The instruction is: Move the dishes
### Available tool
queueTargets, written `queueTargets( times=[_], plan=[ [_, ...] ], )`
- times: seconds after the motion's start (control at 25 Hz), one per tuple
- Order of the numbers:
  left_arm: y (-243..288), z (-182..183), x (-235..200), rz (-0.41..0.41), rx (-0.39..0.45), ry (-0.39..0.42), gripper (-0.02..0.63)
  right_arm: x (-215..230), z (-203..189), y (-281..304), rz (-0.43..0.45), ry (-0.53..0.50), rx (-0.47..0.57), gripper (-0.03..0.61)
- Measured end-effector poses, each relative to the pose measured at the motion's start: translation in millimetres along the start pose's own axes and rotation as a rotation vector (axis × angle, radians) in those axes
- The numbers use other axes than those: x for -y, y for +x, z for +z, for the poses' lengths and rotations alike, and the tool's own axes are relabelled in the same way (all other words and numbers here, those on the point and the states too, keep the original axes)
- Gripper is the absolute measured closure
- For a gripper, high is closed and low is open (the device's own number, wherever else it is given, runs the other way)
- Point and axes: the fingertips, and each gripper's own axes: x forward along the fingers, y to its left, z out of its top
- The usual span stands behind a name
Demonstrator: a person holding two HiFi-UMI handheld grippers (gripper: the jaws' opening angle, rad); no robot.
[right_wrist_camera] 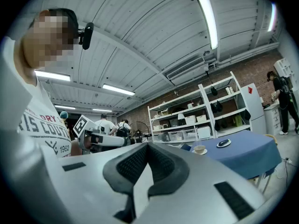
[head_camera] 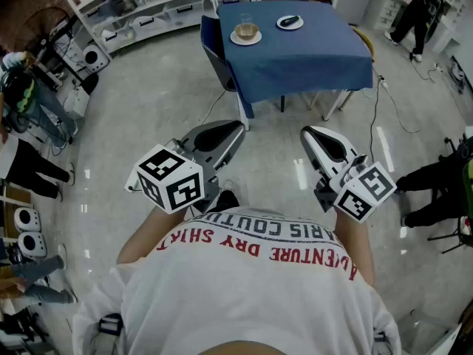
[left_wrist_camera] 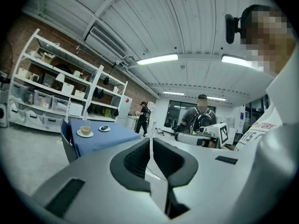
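A table under a blue cloth point(head_camera: 295, 58) stands ahead across the floor. On it are a cup on a white saucer point(head_camera: 245, 33) and a small white plate with a dark item point(head_camera: 290, 22). Both are also in the left gripper view, the cup point(left_wrist_camera: 85, 131) and the plate point(left_wrist_camera: 104, 129), and in the right gripper view, the cup point(right_wrist_camera: 200, 150) and the plate point(right_wrist_camera: 224, 143). My left gripper point(head_camera: 235, 128) and right gripper point(head_camera: 310, 132) are held near my chest, far from the table. Each is shut with nothing between its pads, the left point(left_wrist_camera: 150, 140) and the right point(right_wrist_camera: 147, 145).
A dark chair point(head_camera: 218, 58) stands at the table's left side. White shelving point(head_camera: 148, 6) with bins lines the back wall. People stand at the left point(head_camera: 29, 102) and right point(head_camera: 436, 187). A cable point(head_camera: 375, 117) runs over the floor right of the table.
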Motion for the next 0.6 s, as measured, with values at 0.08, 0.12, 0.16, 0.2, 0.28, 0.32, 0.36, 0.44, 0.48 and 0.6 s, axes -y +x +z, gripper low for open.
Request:
queueTargets(
  times=[0.08,0.12,0.16,0.2,0.28,0.32,0.36,0.44,0.48,0.6],
  plan=[
    [-1.9,1.0,0.3,0.002,-0.004,0.000,0.571,-1.0,3.0,-1.0,-0.006,0.000,0.005,0.555],
    [-2.7,1.1,0.6,0.003,-0.006,0.000,0.571,-0.8,3.5,-1.7,-0.010,0.004,0.005,0.555],
    [-3.3,0.9,1.1,0.005,-0.008,0.001,0.571,0.1,3.3,-2.4,-0.014,0.014,0.004,0.555],
    [-4.0,1.0,1.6,0.007,-0.009,0.003,0.571,1.5,2.6,-2.9,-0.019,0.028,0.003,0.555],
    [-6.2,2.2,1.7,0.010,-0.009,0.006,0.571,3.5,2.3,-3.2,-0.030,0.055,0.008,0.555],
    [-7.5,2.8,1.2,0.011,-0.010,0.006,0.571,3.3,3.1,-3.1,-0.034,0.059,0.014,0.554],
    [-8.6,2.9,0.2,0.012,-0.012,0.005,0.571,2.7,4.0,-3.0,-0.038,0.058,0.020,0.554],
    [-9.0,1.5,-2.3,0.012,-0.014,0.004,0.571,2.7,4.4,-3.0,-0.043,0.046,0.027,0.552],
    [-8.3,0.3,-3.4,0.013,-0.015,0.005,0.571,3.4,3.8,-2.9,-0.042,0.038,0.027,0.551],
    [-6.8,-1.1,-5.0,0.017,-0.015,0.004,0.571,7.4,2.8,-2.5,-0.044,0.020,0.016,0.533]
  ],
)
